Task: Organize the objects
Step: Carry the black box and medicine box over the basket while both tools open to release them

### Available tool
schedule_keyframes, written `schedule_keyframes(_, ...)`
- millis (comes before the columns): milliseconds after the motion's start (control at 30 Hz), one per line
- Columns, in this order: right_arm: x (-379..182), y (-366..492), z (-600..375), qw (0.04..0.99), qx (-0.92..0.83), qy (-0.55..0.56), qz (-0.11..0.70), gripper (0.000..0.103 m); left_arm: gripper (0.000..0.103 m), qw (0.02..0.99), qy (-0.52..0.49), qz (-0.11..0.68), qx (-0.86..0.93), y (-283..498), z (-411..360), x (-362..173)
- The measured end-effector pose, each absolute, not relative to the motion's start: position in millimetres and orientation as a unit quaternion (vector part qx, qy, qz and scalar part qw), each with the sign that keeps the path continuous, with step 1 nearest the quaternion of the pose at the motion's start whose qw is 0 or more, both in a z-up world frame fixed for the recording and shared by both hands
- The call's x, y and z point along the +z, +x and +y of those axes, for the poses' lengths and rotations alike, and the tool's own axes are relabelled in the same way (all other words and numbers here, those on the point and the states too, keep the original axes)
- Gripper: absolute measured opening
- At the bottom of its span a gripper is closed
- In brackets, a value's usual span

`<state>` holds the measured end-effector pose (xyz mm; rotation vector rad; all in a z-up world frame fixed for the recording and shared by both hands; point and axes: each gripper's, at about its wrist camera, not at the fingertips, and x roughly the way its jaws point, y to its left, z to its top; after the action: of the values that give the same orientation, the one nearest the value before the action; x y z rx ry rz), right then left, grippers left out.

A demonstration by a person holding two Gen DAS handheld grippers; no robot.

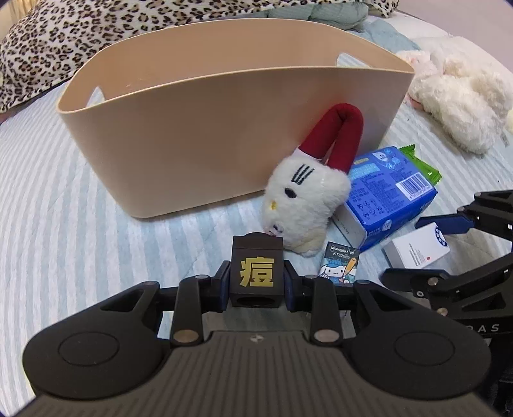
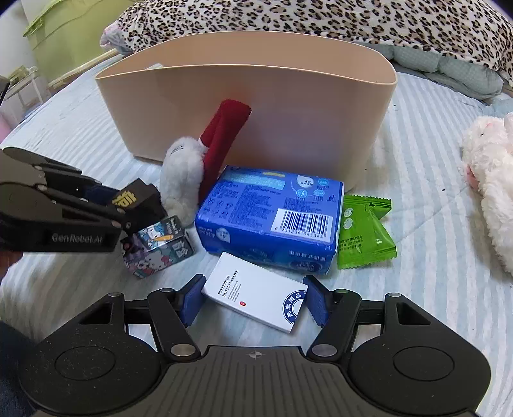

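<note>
My left gripper (image 1: 256, 282) is shut on a black box with a gold character (image 1: 256, 269), held just above the bed; it also shows in the right wrist view (image 2: 138, 197). My right gripper (image 2: 255, 296) has its blue pads on both sides of a white hotel-supplies box (image 2: 256, 293) lying on the bed; I cannot tell if they press it. A beige tub (image 1: 224, 128) stands behind. A white plush with red ears (image 1: 307, 199) leans on the tub. A blue tissue pack (image 2: 272, 218) and green sachets (image 2: 362, 234) lie beside it.
A small cartoon-printed box (image 2: 160, 247) lies under my left gripper (image 2: 121, 218). A white fluffy plush (image 1: 458, 93) lies at the right. A leopard-print blanket (image 2: 320, 19) is piled behind the tub. The bed has a striped blue sheet (image 1: 64, 192).
</note>
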<state>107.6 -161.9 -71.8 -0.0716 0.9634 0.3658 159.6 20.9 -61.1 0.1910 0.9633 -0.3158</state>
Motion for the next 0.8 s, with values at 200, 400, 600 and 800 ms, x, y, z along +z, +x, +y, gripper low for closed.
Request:
schedule_keyframes(200,-65.0,103.6,-171.9,0.873,0.177,-0.009,0.454,0.063,0.034,0.872,0.09,0.456,-0.153,152.2,22.0,-52.8)
schedule_keyframes(400,-57.0,99.4,-177.7,0.877,0.183,0.004,0.444,0.063,0.034,0.877,0.098,0.445,-0.155,138.0,26.4,-42.3)
schedule_keyframes(600,-48.1,95.6,-173.7,0.883,0.189,0.006,0.43,0.063,0.034,0.882,0.095,0.437,-0.15,124.6,34.2,-37.3)
schedule_keyframes(800,-32.6,92.1,-180.9,0.891,0.187,0.01,0.414,0.063,0.034,0.895,0.084,0.416,-0.137,114.0,41.8,-27.1)
